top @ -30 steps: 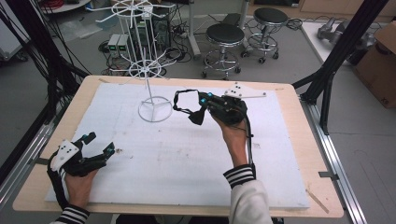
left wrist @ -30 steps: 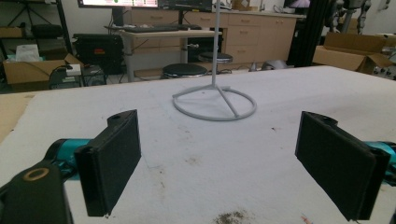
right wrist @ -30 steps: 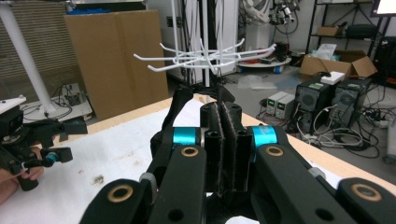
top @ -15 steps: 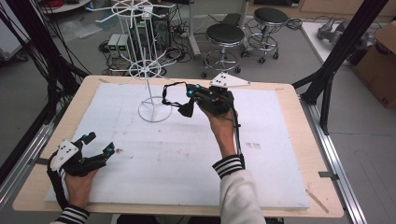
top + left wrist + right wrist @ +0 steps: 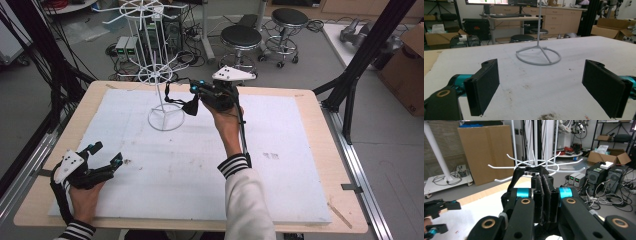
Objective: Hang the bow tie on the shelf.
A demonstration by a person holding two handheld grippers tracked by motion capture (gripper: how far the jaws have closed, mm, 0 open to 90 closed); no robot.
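Observation:
A white wire rack (image 5: 160, 93) with rings of hooks stands on the white mat at the back left. My right gripper (image 5: 193, 90) is held in the air just to its right, pointing at it, shut on a thin black strap (image 5: 167, 93). The strap loops out toward the rack's pole, and a dark tab (image 5: 191, 106) hangs under the jaws. In the right gripper view the strap (image 5: 517, 177) arches over the shut right gripper (image 5: 542, 179), with the rack's hooks (image 5: 506, 166) right behind. My left gripper (image 5: 106, 152) rests at the mat's front left, open with nothing between its fingers, its jaws (image 5: 540, 85) facing the rack's base (image 5: 538, 55).
The white mat (image 5: 280, 190) covers a wooden table (image 5: 345, 175). Two stools (image 5: 241, 37) and electronics boxes (image 5: 127, 47) stand on the floor beyond the far edge. Black frame posts (image 5: 360, 65) flank the table, and a cardboard box (image 5: 407, 65) sits far right.
My right hand has carried the strap left and away from me, closer to the rack's pole and slightly higher. The left gripper has stayed put.

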